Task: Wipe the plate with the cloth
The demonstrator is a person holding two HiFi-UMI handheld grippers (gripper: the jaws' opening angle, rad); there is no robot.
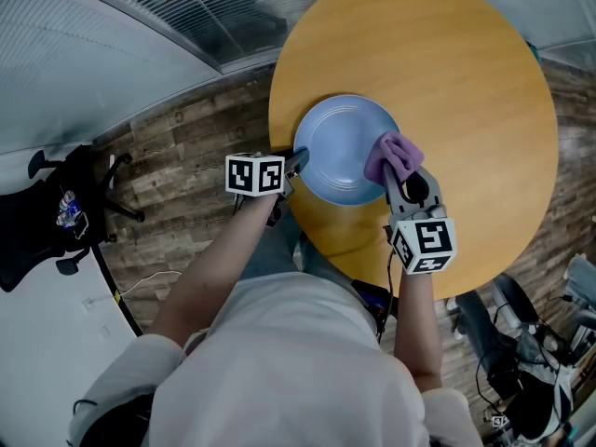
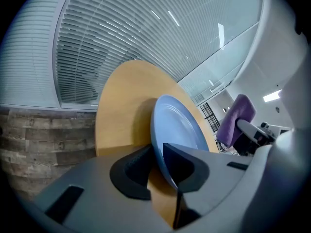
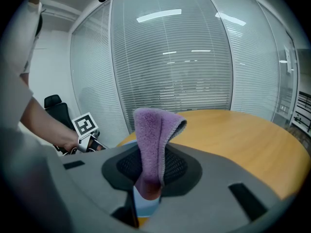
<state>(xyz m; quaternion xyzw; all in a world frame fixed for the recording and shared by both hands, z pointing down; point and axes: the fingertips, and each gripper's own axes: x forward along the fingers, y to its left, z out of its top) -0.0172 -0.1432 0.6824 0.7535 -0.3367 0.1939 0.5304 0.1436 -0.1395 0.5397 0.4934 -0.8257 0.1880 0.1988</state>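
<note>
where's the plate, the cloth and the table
plate (image 1: 340,147), head view, bare middle of its blue face
cloth (image 1: 394,155), head view, top of the purple bundle
table (image 1: 466,82), head view, bare wood beyond the plate

Your head view: bright, even overhead light, sharp at centre. The bench carries a soft sheen, with a thin shadow along the near rim of the plate.

Your left gripper view and right gripper view: heavy fisheye, blinds bowed, corners black. Ceiling strips glare as white streaks in the glass wall. The cloth is crisp, but the right claw goes soft nearest the lens.
</note>
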